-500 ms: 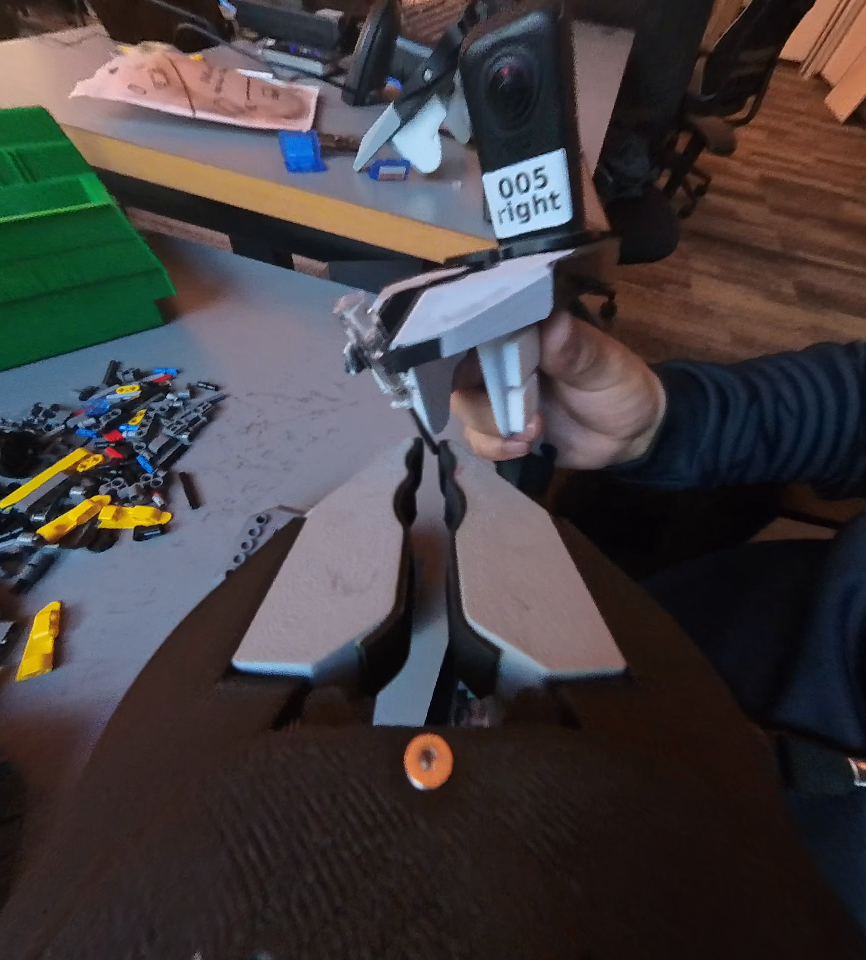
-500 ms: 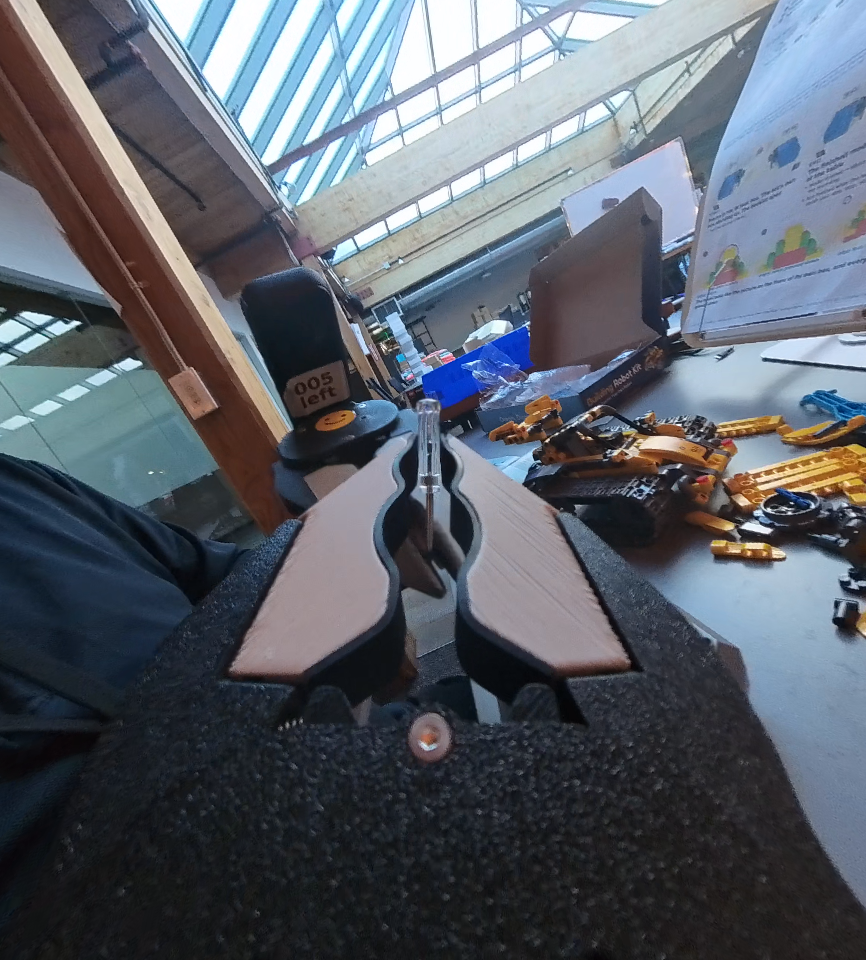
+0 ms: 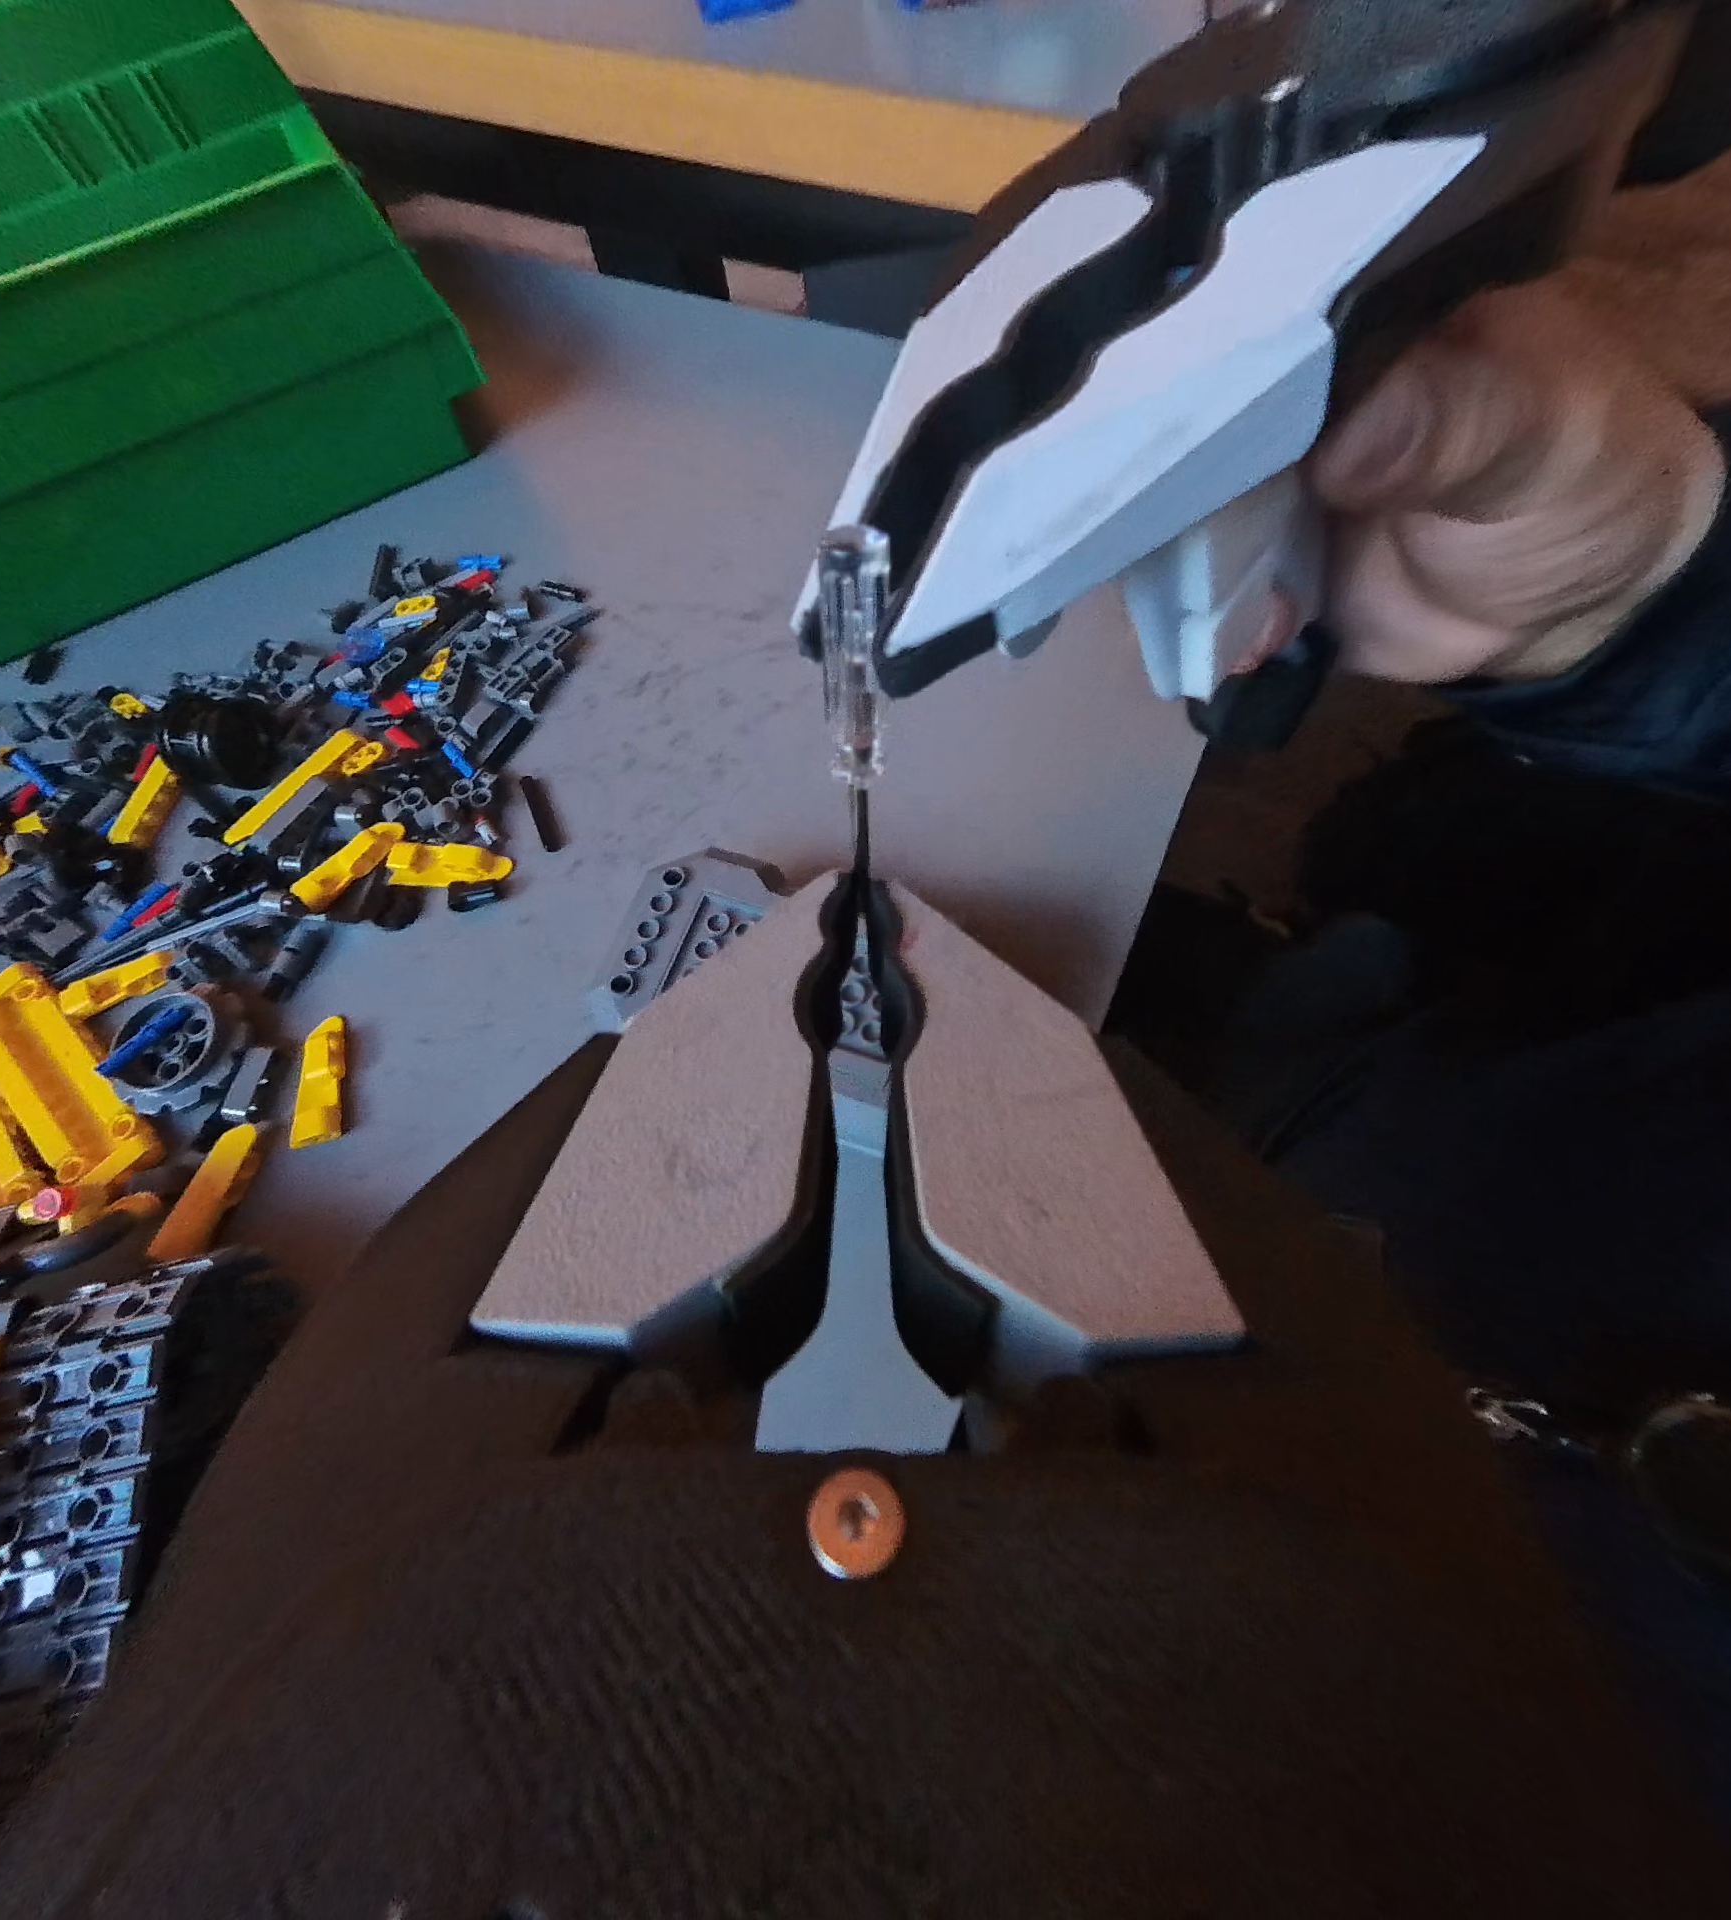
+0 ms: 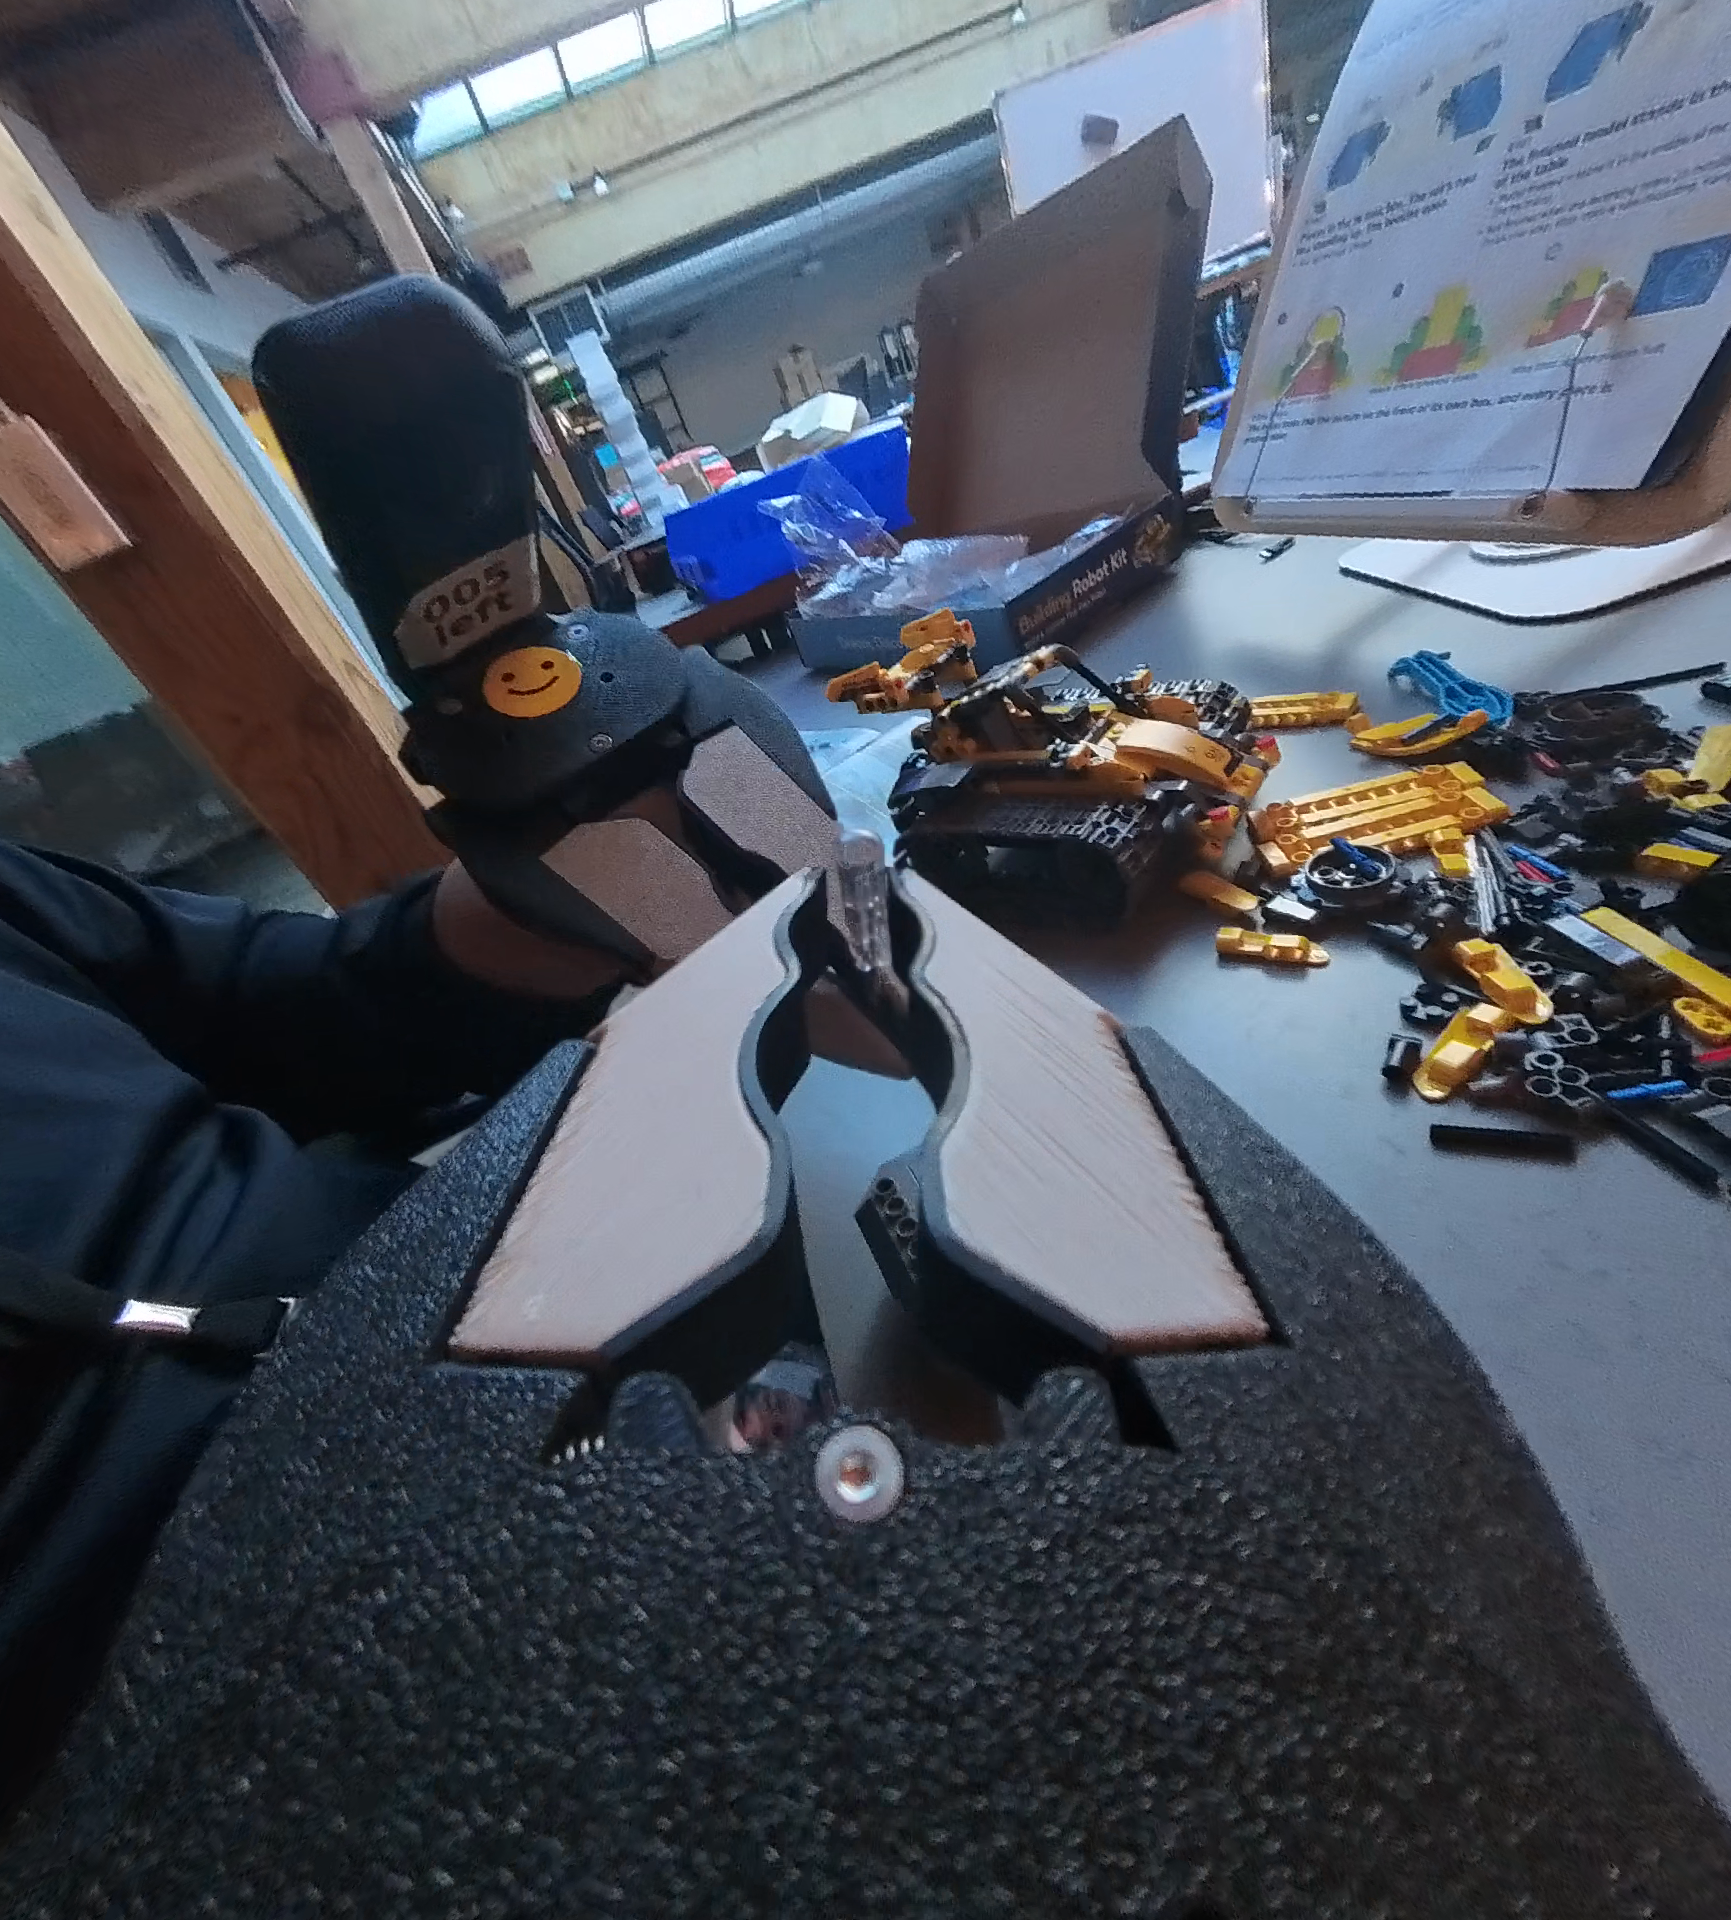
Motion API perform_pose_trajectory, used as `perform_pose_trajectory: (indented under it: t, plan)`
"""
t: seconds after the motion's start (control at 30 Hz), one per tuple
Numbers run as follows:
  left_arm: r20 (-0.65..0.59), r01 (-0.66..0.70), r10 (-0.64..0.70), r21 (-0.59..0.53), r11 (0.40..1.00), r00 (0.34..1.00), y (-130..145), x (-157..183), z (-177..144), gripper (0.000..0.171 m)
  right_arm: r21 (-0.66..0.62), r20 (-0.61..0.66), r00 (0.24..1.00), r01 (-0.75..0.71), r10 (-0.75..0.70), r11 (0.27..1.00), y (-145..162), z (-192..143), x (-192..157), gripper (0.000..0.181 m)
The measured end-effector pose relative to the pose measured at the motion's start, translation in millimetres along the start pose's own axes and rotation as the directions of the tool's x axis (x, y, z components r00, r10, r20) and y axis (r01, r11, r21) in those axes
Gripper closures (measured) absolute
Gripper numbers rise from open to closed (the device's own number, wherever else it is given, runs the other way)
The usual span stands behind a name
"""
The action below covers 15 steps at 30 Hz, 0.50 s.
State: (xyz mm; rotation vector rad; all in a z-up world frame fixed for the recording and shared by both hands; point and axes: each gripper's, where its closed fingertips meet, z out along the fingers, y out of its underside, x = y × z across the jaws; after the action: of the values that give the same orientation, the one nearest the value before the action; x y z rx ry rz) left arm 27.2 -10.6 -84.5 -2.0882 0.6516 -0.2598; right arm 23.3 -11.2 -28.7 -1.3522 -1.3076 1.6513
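A small screwdriver with a clear handle and a thin black shaft stands upright between my two grippers. My left gripper is shut on the lower end of the shaft. My right gripper is shut on the clear handle; its pale grey fingers come in from the upper right in the left wrist view. A grey studded plate lies on the grey table under my left fingertips. It also shows between my right fingers. The left gripper's fingers show just beyond the handle.
A yellow and black tracked model stands on the table, with a pile of loose building parts beside it. A green bin is at the far left. An open cardboard box and an instruction sheet on a stand are behind. The table's edge is close on the right. My right fingertips sit around 5 cm from my left ones.
Both grippers have tipped down toward the table with the screwdriver still between them. The grey plate now lies under my left fingertips. The right gripper has swung closer and higher in the left view.
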Motion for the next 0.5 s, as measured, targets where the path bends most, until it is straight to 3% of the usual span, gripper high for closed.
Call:
perform_pose_trajectory:
  t: [0.37,0.5]
  plan:
    - [-0.002,0.019,-0.019,-0.011,1.000,1.000,5,-1,9,0.171,-0.076,-0.046,0.999,0.025,-0.028,0.997,8,-4,10,0.173]
    - [0.009,-0.046,0.047,-0.085,0.995,0.999,14,-2,14,0.171,-0.143,-0.039,0.999,0.020,-0.026,0.989,17,-3,12,0.173]
